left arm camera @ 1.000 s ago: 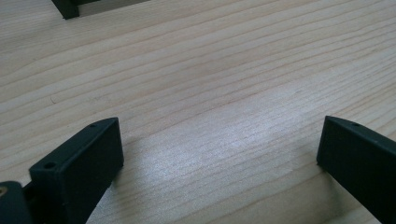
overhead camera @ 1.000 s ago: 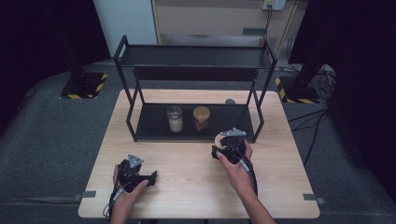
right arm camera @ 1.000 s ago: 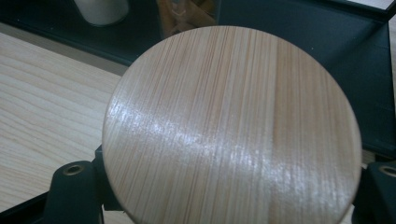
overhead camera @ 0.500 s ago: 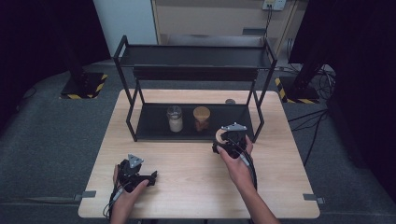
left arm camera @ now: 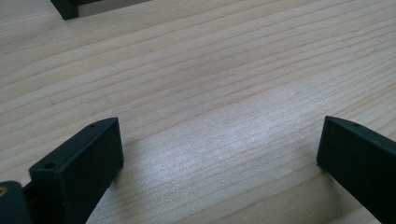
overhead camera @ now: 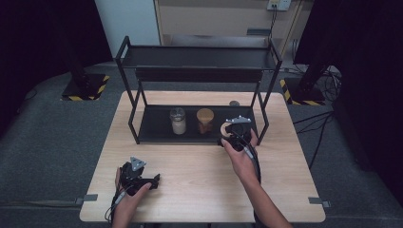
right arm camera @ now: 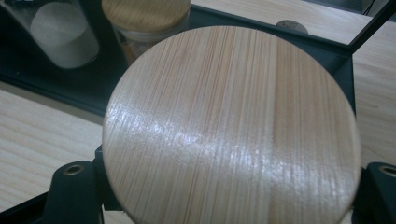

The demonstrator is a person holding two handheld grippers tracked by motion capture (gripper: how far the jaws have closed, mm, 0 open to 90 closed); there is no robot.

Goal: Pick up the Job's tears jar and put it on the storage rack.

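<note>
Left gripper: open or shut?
Open. The left gripper has its fingers spread wide over bare table, nothing between them.

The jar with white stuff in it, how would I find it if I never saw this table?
Look for the black shelf rack on the wooden table. On its bottom shelf stand two jars side by side. The left jar holds white stuff and has no wooden lid, unlike its brown neighbour.

no legible txt or labels anywhere
</note>
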